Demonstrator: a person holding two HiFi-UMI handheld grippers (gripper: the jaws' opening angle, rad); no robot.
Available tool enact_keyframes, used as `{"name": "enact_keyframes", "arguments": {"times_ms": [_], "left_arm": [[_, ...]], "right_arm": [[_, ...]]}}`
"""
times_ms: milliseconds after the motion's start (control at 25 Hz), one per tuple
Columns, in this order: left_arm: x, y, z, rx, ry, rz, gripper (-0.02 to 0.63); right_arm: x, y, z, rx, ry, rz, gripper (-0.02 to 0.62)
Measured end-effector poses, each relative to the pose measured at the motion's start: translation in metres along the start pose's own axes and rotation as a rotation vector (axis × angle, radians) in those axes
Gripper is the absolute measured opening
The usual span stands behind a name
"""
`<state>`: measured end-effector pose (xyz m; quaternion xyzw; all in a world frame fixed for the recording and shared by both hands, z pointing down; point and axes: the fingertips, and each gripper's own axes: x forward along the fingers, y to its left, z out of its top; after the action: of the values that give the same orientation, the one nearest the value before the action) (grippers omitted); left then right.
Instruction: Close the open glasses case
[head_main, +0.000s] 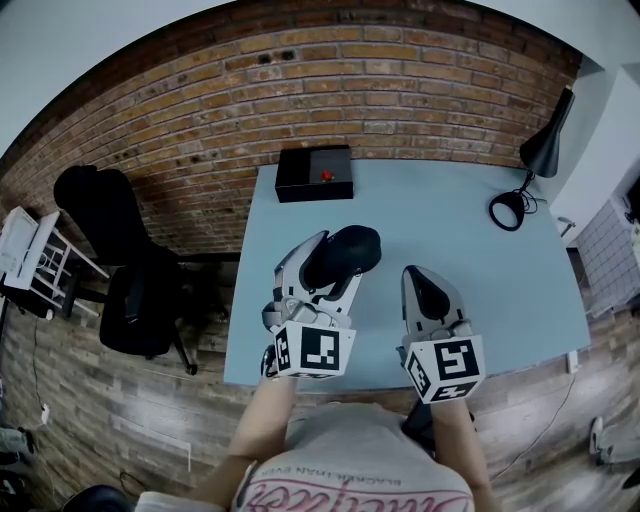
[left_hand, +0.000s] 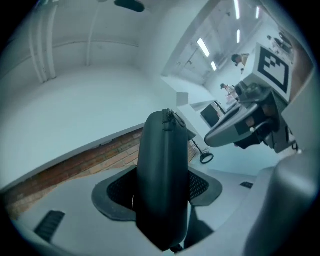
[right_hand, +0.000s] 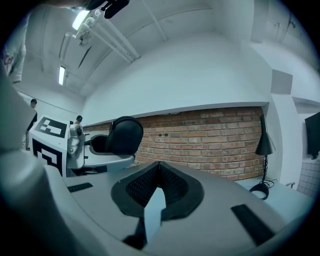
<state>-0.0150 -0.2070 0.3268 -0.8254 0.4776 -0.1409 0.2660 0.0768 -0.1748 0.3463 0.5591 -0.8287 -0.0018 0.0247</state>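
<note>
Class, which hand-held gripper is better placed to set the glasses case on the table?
Left: the left hand-held gripper clamps the glasses case; the right hand-held gripper is shut and empty.

bright, even cool light; heavy fisheye warping at edges.

Black box (head_main: 314, 173) at far left corner of pale blue table (head_main: 480, 285), bearing a small red item (head_main: 326, 176). Black desk lamp (head_main: 547, 150) near far right edge. Brick wall (head_main: 330, 90) behind; black chair (head_main: 130, 290) on wooden floor (head_main: 120, 400), left of table.
</note>
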Motion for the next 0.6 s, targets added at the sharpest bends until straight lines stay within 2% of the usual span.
{"name": "enact_keyframes", "arguments": {"times_ms": [120,240,600], "left_arm": [[0.001,-0.002,0.0,0.125,0.025,-0.002,0.275],[0.002,-0.002,-0.001,0.201,0.034,-0.005,0.274],[0.012,-0.003,0.004,0.475,0.032,-0.037,0.275]], "right_arm": [[0.001,-0.001,-0.002,-0.001,0.005,-0.002,0.02],[0.0,-0.001,-0.003,0.002,0.006,0.009,0.02],[0.0,0.008,-0.005,0.051,-0.014,0.104,0.02]]}}
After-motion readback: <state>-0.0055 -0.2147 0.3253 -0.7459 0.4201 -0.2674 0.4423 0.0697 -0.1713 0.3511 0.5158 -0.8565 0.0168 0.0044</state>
